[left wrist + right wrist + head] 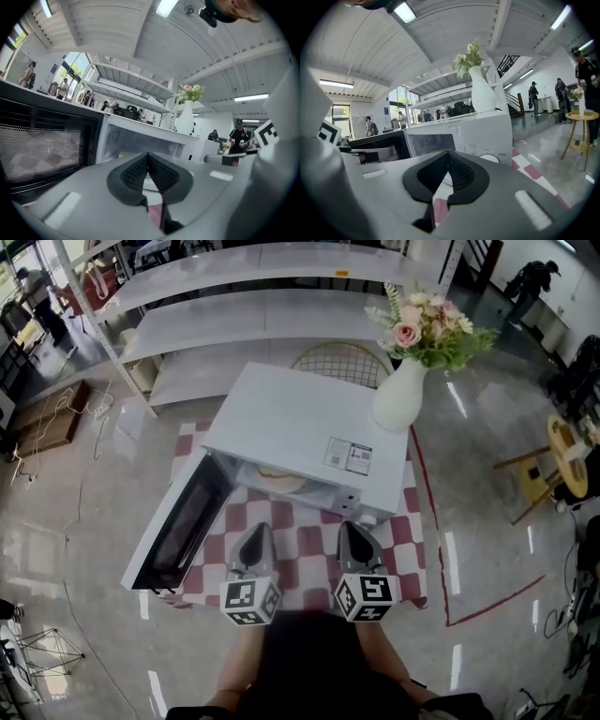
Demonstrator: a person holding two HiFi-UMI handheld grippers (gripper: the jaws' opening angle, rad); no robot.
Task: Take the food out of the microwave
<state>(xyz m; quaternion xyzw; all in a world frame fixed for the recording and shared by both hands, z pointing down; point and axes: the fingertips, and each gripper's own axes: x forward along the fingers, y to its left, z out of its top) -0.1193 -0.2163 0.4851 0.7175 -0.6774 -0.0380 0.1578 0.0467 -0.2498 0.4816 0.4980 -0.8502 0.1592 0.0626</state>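
Head view, bottom centre of the frame: the left gripper and the right gripper sit side by side over the red-and-white checked cloth, both aimed up the frame at the microwave. In each gripper's own view the ribbed pads meet at the tip with nothing between them, so both are closed and empty.

Left of the grippers, the microwave door hangs swung out toward the lower left, leaving the cavity mouth clear. Just inside that mouth lies the food: a pale, flat, round piece on a light plate, partly under the roof of the oven. It lies straight up the frame from the left gripper and a little to its right. The right gripper faces the control panel side instead, so the left looks the nearer one. Being round, the food offers no long axis; its near rim seems the likely place to grip.
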